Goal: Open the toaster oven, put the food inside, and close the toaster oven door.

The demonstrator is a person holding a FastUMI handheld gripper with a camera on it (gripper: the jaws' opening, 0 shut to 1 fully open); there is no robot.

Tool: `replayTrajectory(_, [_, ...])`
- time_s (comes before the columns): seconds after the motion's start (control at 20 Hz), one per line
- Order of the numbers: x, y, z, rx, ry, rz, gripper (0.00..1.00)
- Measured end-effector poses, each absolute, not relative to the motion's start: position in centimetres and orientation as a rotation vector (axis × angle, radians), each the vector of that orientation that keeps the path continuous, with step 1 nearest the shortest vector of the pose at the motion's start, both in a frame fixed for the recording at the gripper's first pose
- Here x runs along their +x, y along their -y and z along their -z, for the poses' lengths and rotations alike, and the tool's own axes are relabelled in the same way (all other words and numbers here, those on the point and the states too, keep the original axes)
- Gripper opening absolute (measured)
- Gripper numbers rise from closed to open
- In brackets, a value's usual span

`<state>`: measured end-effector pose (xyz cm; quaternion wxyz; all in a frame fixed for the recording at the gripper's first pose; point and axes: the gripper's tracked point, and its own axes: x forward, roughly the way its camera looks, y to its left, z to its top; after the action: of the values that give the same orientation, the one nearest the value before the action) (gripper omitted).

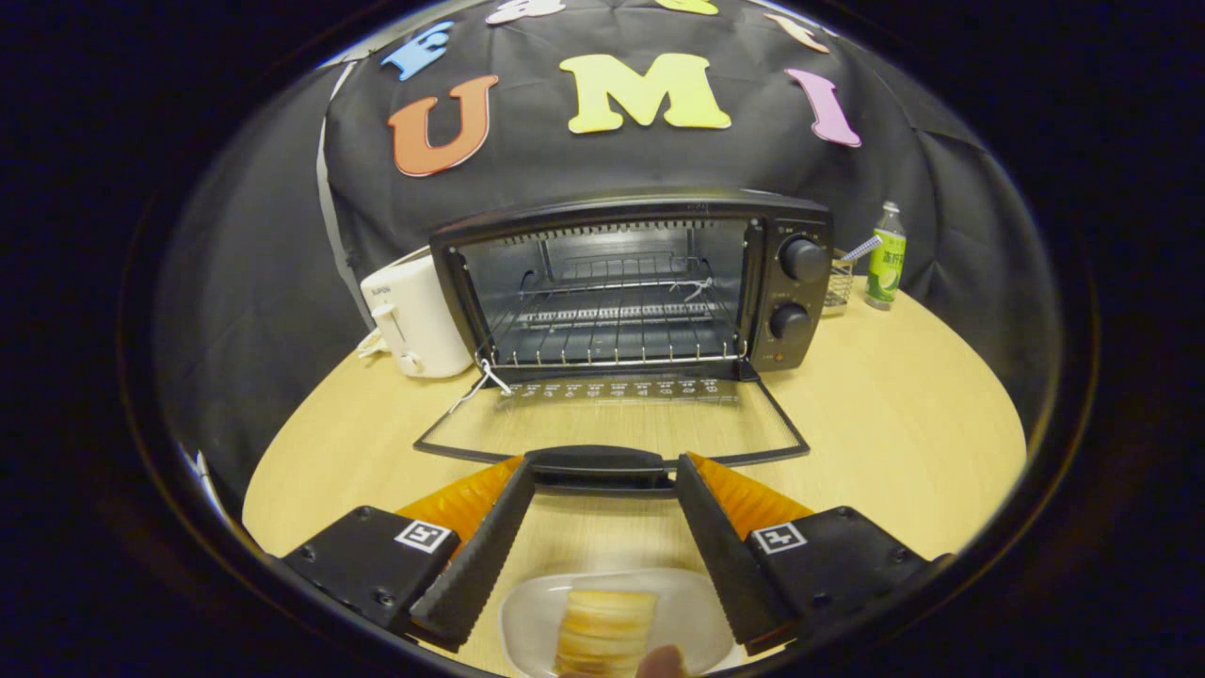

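Black toaster oven [631, 282] open at far worktop [894, 424], glass door [612, 424] flat. Hand-held gripper [605, 471] spread, empty. Pale bread slice [604, 626] on white plate [527, 617], near, between fingers. Lower, centre, pinch gently.

table [894, 414] matt wood | toaster oven [631, 282] glossy, wire rack [612, 325] metal

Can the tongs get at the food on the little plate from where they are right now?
Probably yes. The tongs stand open, and the food on its plate lies between them with nothing over it. The oven door lies open beyond them.
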<state>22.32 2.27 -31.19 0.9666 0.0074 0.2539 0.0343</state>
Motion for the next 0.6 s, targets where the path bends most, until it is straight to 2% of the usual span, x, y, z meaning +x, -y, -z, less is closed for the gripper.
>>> replayTrajectory(0.35, [17.9, -2.8, 27.0, -0.047, -0.460, -0.063, 0.99])
replayTrajectory(0.6, [12.3, -3.3, 25.8, -0.056, -0.504, -0.097, 0.99])
